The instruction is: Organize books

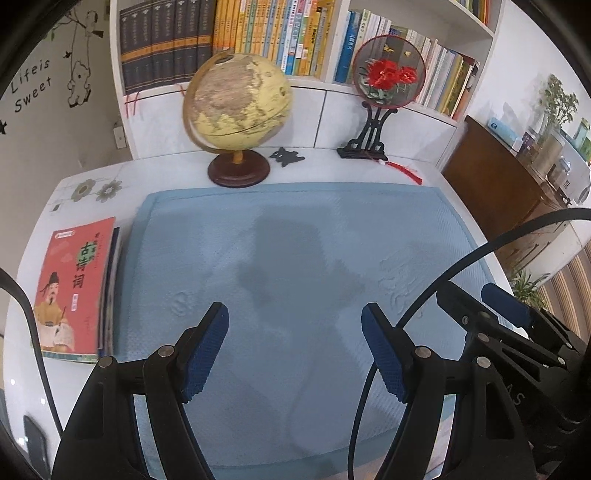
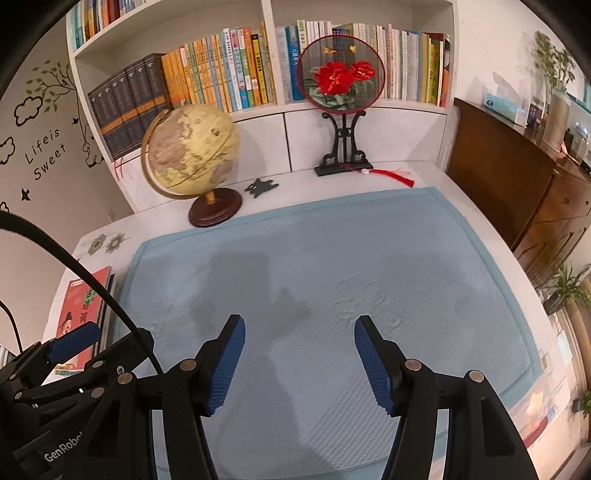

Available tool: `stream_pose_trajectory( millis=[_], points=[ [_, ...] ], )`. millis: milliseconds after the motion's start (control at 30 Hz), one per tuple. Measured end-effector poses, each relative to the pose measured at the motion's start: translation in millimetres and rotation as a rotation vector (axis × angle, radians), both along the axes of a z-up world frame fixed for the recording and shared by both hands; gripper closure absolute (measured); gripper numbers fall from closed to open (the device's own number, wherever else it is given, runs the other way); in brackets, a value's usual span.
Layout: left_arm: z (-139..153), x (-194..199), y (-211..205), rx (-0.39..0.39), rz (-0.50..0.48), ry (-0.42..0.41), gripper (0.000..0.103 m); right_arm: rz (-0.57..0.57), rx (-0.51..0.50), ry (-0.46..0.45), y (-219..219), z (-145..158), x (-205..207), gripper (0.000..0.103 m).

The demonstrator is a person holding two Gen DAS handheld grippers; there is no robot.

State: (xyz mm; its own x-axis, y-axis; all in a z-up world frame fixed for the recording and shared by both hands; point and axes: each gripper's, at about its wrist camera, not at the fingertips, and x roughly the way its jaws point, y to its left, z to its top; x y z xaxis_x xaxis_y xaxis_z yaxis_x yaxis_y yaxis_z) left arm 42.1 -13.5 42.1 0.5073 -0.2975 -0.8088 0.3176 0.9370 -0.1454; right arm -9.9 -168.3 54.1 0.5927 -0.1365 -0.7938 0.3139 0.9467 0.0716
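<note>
Left tool [image 1: 295, 354] wide, empty; right tool [image 2: 299, 363] narrower, empty. Book stack [image 1: 75, 286] lower left of frame, flat on counter [image 1: 74, 206] beside blue mat [image 1: 295, 240]. I judge paperbacks light, floppy, glossy; pinch spine edge. Globe [image 1: 236, 101], bookshelf [image 1: 229, 40] behind.

White bookshelf [image 2: 362, 110], decal wall [image 2: 44, 147], wooden cabinet [image 2: 517, 177]

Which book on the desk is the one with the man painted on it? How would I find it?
Start at the big blue mat covering the desk, then look just off its left edge, in front of the globe. A small stack lies flat there, and the red book is on top. It alone shows its cover, unlike the upright shelf books.
</note>
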Motion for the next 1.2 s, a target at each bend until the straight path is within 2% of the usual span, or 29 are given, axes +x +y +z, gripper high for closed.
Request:
stream_pose_trajectory(
  millis=[333, 633, 833, 967, 1100, 1200],
  points=[
    [-6.9, 9.8, -29.6, -0.002, 0.050, 0.010, 0.030, 0.044, 0.003, 0.001, -35.2, -7.5, 17.4, 0.043],
    [-8.1, 17.2, -35.7, 0.034, 0.093, 0.006, 0.030, 0.085, 0.001, -0.012, -40.7, -10.6, 36.7, 0.043],
    [2.5, 16.8, -41.0, 0.029, 0.100, -0.026, 0.030, 0.075, -0.010, -0.036, -46.0, 3.6, 39.9, 0.043],
    [11.5, 11.0, -43.1, 0.083, 0.130, -0.093, 0.030, 0.070, -0.032, -0.030, -43.6, 6.6, 41.4, 0.041],
    [21.3, 7.5, -41.2, 0.109, 0.151, -0.169, 0.023, 0.061, -0.036, -0.022, -43.1, 5.2, 40.7, 0.039],
    [23.6, 8.6, -37.8, 0.086, 0.155, -0.160, 0.021, 0.052, -0.036, -0.034, -44.6, 9.1, 38.1, 0.039]
  ],
)
